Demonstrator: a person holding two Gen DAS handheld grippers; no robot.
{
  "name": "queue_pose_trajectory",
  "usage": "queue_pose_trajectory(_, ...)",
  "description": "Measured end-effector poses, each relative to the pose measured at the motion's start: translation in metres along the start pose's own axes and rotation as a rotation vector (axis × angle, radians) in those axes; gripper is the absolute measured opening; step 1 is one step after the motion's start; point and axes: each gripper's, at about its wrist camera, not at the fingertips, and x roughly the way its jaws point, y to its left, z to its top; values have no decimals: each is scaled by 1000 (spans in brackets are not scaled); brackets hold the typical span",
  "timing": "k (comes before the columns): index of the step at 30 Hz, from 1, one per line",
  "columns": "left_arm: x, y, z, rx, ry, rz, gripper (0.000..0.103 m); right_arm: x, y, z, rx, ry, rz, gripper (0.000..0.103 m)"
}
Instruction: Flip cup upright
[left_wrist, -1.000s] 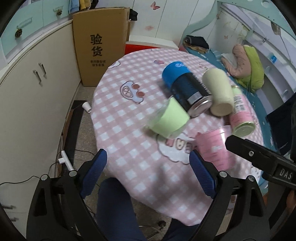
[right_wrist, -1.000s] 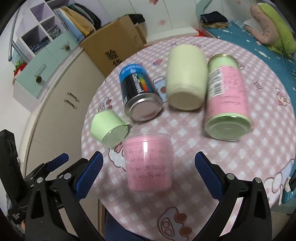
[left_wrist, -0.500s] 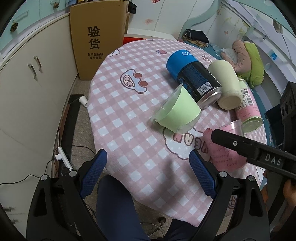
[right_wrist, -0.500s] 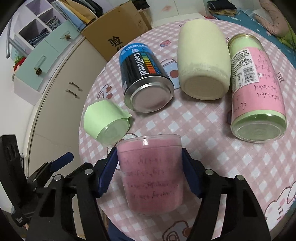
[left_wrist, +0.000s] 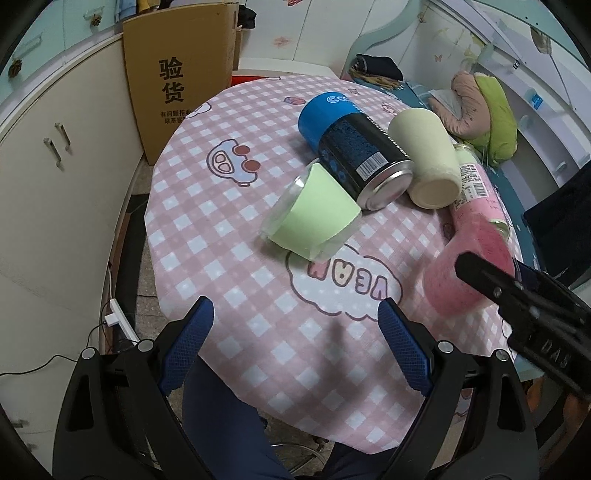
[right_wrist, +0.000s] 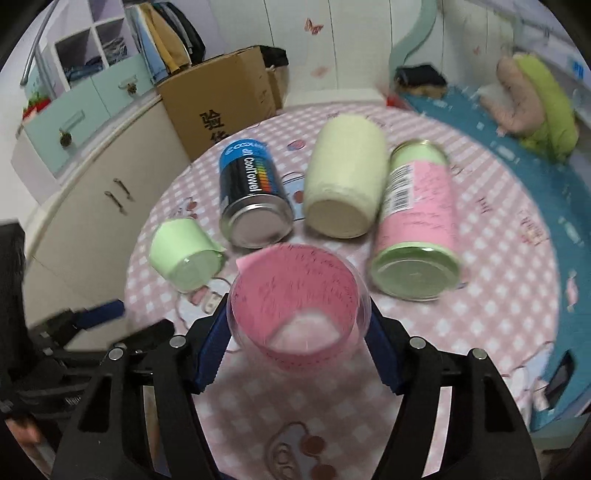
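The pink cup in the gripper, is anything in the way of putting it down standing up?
Nothing visible blocks it. The right gripper holds the pink cup over bare tablecloth. The green cup and tall pink can lie off to the sides.

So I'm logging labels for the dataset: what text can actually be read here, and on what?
"验货": cardboard box; the smaller print below is unreadable.
"CoolTowel": blue-and-black can.
"DAS": right tongs.
"VEAM" as it reads upside down: tablecloth.
Barcode and handwriting on the pink-and-green can: too blurred.
Scribbles on the pink cup: unreadable.
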Motion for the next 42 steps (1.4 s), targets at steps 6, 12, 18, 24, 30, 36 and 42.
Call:
queue_pose_trajectory(6,-1,-4,0,1,-8,33,91,3,-4,-9,13,10,19,64)
queue_pose_trajectory(12,-7,-9,-3,8,-24,55,91,2,-1,-13,-3,19,23,64)
queue_pose_trajectory(18,-16,-12,-4,11,-45,67,91,-6,-1,-17,0,4,30,74)
queue_pose_trajectory(24,-29,-18,-7,25,-70,71,91,-22,0,-19,-5,-24,31,85)
queue_pose_trajectory(30,-51,-28,-8,35,-126,60,91,-46,3,-19,-19,-77,15,85)
queue_pose_trajectory(36,-79,-47,-12,62,-201,63,91,-81,0,-18,-36,-158,-34,87)
queue_pose_trajectory(42,-113,-67,-17,88,-299,62,91,-118,1,-24,-60,-249,-75,88)
